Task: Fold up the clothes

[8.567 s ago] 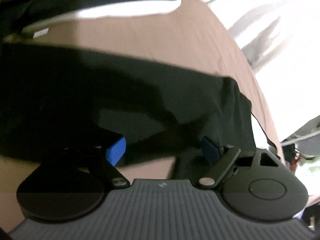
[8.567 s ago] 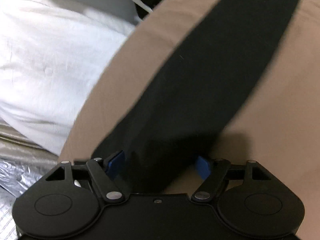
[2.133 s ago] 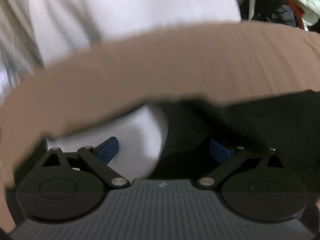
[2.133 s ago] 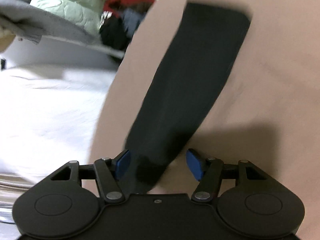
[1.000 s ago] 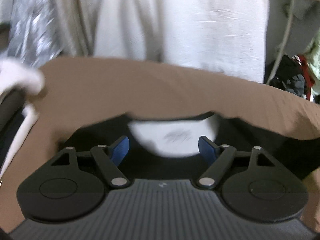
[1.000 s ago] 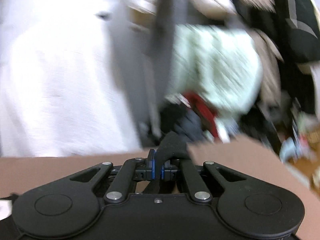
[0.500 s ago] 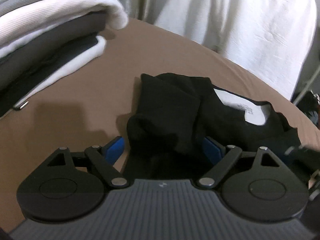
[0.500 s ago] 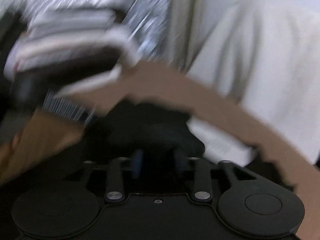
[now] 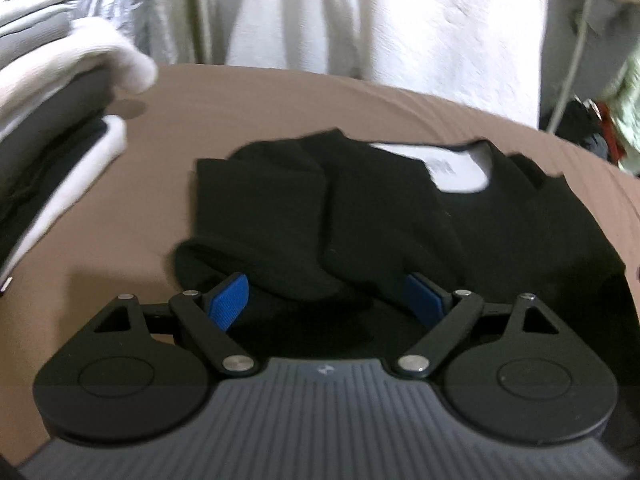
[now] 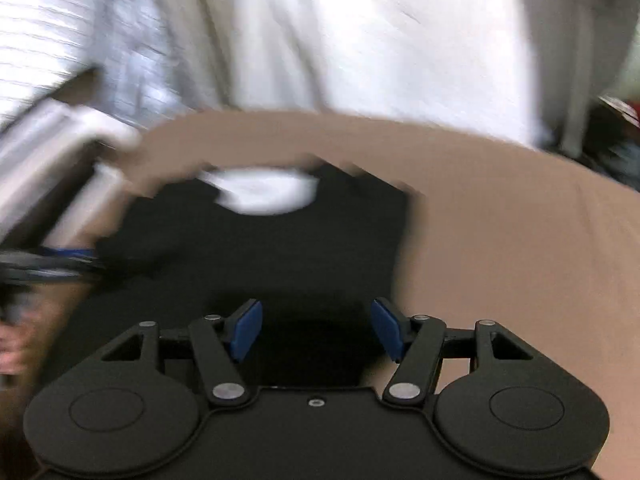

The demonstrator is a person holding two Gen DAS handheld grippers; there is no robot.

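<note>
A black top [image 9: 384, 216] with a white inner neck label [image 9: 452, 170] lies on the brown surface [image 9: 260, 112], both sleeves folded over its body. It also shows in the blurred right wrist view [image 10: 280, 248]. My left gripper [image 9: 326, 300] is open and empty, its blue pads just above the folded left sleeve. My right gripper [image 10: 316, 330] is open and empty over the garment's lower part. The left gripper's fingers [image 10: 52, 264] show at the left edge of the right wrist view.
A stack of folded white, grey and black clothes [image 9: 52, 120] sits on the left of the surface. A white sheet [image 9: 400, 20] hangs behind the far edge. Loose clothes [image 9: 600, 120] lie at the far right. Bare brown surface [image 10: 520, 240] lies right of the garment.
My right gripper, shut on a sleeve one second ago, has carried it over the body and let go; its jaws now stand open. My left gripper stayed open near the left sleeve.
</note>
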